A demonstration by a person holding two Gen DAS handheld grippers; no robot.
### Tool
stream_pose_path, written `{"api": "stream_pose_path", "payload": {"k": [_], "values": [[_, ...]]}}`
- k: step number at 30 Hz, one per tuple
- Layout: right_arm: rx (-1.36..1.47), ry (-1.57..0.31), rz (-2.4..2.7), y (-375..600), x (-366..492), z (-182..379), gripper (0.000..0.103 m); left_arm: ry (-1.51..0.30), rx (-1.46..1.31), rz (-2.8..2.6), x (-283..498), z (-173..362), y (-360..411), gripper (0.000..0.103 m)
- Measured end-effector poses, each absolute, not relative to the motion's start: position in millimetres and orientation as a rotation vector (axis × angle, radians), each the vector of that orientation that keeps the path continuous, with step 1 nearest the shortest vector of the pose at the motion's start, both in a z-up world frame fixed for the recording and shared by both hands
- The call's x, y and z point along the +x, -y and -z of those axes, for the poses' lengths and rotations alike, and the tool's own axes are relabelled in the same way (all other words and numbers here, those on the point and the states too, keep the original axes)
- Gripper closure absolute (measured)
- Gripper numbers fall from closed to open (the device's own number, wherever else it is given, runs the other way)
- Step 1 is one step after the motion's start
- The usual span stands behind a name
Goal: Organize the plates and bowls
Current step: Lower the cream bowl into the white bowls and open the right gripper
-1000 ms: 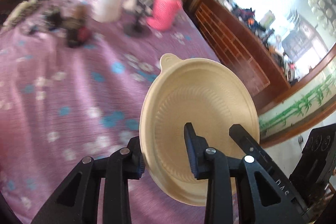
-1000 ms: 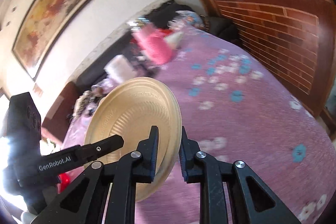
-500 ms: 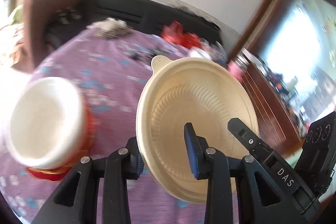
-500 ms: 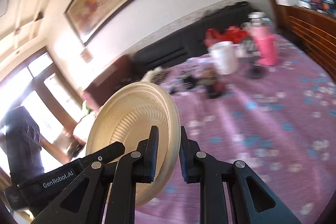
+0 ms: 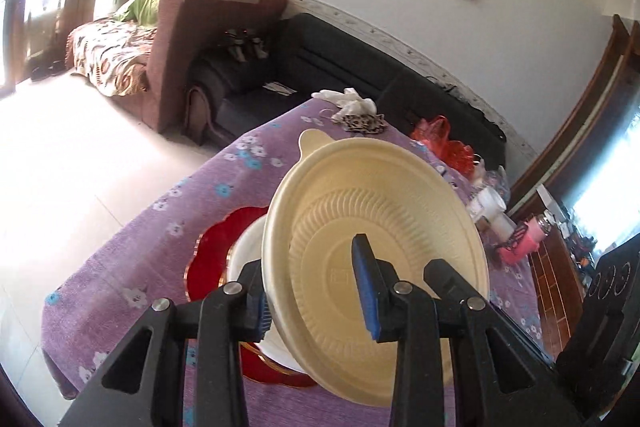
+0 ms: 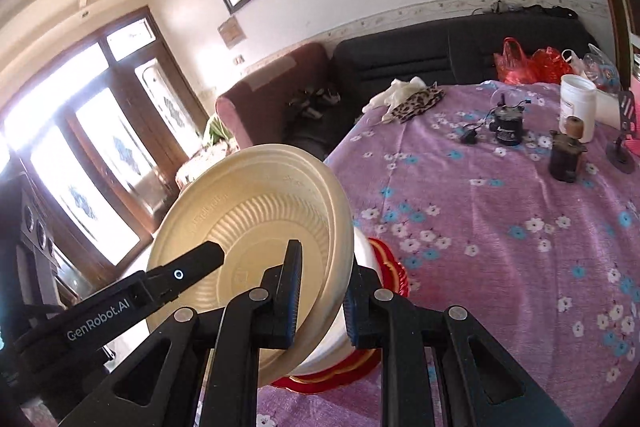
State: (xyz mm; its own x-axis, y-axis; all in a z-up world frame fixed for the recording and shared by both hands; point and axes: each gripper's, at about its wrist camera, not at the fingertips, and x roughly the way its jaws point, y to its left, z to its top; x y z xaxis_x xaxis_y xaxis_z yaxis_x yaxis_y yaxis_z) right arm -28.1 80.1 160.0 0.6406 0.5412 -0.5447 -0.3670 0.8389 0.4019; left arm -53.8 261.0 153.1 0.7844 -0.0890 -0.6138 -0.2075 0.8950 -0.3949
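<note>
In the left-wrist view the left tongs (image 5: 316, 297) pinched the rim of the cream disposable bowl (image 5: 376, 211), their jaws having just eased apart slightly; left of centre behind it sat a white bowl (image 5: 246, 247) on a red plate (image 5: 224, 247); the right tongs (image 6: 322, 297) clamped the opposite rim above the purple floral surface (image 6: 500, 247).
</note>
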Motion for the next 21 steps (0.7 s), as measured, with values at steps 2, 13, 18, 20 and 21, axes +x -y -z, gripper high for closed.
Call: {"api": "stream_pose_path", "payload": {"k": [2,13,18,20,21], "values": [[0.251,-0.722,-0.522,-90,-23,-153,0.082,-0.681,-0.473,-0.073,-48,-146,-269,0.067],[0.141,-0.758,-0.471,-113,-12,-135,0.081,-0.742,-0.483,-0.086,-40,-115,-289,0.067],[0.119,-0.761,-0.455,-119,-9,-130,0.081,-0.746,-0.48,-0.09,-34,-110,-293,0.067],[0.108,-0.757,-0.443,-120,-8,-129,0.081,-0.752,-0.475,-0.089,-32,-108,-292,0.065],[0.103,-0.754,-0.437,-120,-8,-128,0.081,-0.752,-0.476,-0.089,-32,-107,-292,0.064]]}}
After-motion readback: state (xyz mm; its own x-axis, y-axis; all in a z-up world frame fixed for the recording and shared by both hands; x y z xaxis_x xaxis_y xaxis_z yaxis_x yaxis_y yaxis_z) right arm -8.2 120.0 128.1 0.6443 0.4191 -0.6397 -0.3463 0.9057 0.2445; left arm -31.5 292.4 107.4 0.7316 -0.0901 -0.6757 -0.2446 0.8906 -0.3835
